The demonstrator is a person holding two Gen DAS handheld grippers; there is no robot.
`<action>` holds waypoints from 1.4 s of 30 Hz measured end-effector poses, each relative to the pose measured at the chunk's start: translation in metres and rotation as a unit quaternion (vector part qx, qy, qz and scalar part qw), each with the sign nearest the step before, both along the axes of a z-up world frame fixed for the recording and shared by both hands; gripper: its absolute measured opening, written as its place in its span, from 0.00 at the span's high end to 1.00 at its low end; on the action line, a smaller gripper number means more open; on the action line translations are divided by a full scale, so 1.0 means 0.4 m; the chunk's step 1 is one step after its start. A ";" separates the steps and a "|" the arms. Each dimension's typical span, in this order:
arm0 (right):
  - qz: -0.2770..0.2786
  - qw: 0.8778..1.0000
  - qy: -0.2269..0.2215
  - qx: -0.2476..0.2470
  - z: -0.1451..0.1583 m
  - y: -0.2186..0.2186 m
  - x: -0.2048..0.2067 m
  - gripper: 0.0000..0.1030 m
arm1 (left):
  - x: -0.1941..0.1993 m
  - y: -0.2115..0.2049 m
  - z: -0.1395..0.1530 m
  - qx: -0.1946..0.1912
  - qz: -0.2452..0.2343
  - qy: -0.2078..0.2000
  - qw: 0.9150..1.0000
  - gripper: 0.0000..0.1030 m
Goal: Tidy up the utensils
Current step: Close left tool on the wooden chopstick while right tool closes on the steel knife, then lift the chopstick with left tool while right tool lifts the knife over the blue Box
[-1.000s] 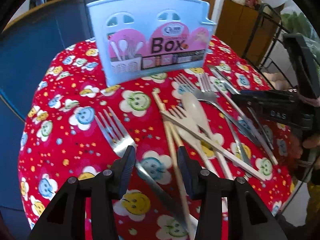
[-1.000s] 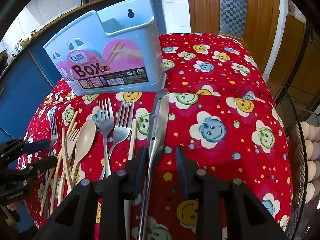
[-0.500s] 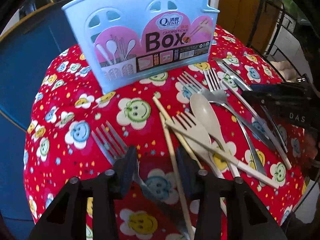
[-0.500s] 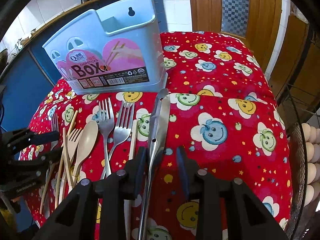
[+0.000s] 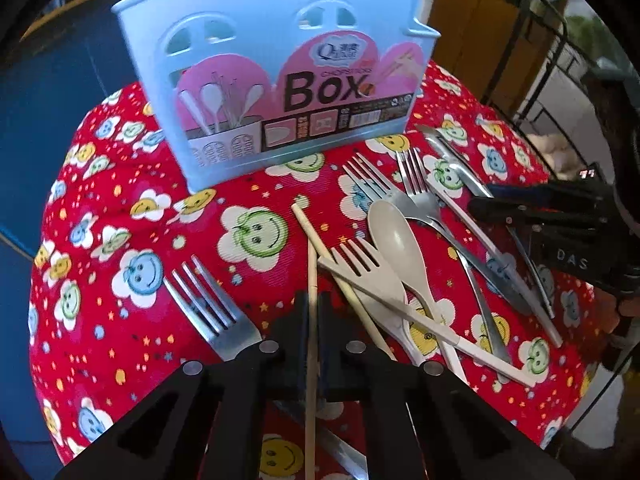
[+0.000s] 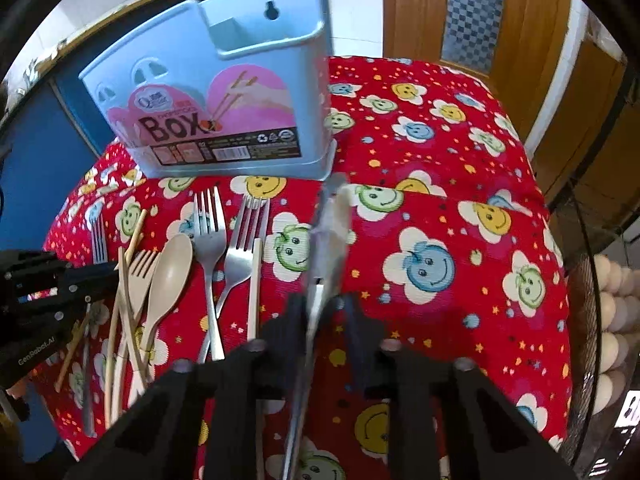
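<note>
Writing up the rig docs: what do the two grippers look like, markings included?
Both are matte black plastic. Seen from its own camera, the left gripper has two flat fingers on angular arms with triangular cut-outs and round silver pins. The right gripper has the same build. From the side, the left body reads "GenRobot.AI", the right shows "DAS". No cables or sleeves visible.

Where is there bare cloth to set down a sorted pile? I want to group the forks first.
Free: the red cloth right of the metal tongs, and the patch between the blue box and the lone steel fork. Crowded: around the beige spoon.
</note>
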State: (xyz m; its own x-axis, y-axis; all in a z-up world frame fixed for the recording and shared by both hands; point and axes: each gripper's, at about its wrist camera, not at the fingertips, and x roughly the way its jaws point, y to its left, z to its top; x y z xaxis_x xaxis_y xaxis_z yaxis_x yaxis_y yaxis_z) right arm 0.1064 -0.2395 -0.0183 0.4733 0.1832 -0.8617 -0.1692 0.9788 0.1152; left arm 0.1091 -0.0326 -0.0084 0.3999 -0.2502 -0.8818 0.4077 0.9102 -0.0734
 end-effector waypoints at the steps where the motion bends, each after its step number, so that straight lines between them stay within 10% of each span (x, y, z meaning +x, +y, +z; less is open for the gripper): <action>1: -0.003 1.000 0.002 0.007 0.001 -0.005 -0.001 0.81 | -0.001 0.009 0.002 -0.005 0.005 0.001 1.000 0.96; 11: -0.018 0.997 -0.044 0.053 0.061 -0.016 -0.061 0.82 | -0.042 0.111 0.055 -0.072 0.058 -0.010 0.996 0.96; 27: -0.035 0.976 -0.196 0.084 0.241 0.019 -0.166 0.82 | -0.115 0.163 0.242 -0.152 0.094 -0.152 0.972 0.96; 42: -0.044 0.962 -0.253 0.092 0.353 0.016 -0.113 0.82 | -0.008 0.172 0.376 -0.155 0.121 -0.245 0.949 0.96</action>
State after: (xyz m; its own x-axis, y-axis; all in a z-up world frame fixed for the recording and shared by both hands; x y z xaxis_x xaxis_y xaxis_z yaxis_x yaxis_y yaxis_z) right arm 0.0610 -0.2331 0.1228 0.8444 0.2505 -0.4735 -0.1665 0.9629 0.2125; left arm 0.1059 0.0363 0.1420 0.8223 -0.3151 -0.4739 0.2435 0.9474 -0.2076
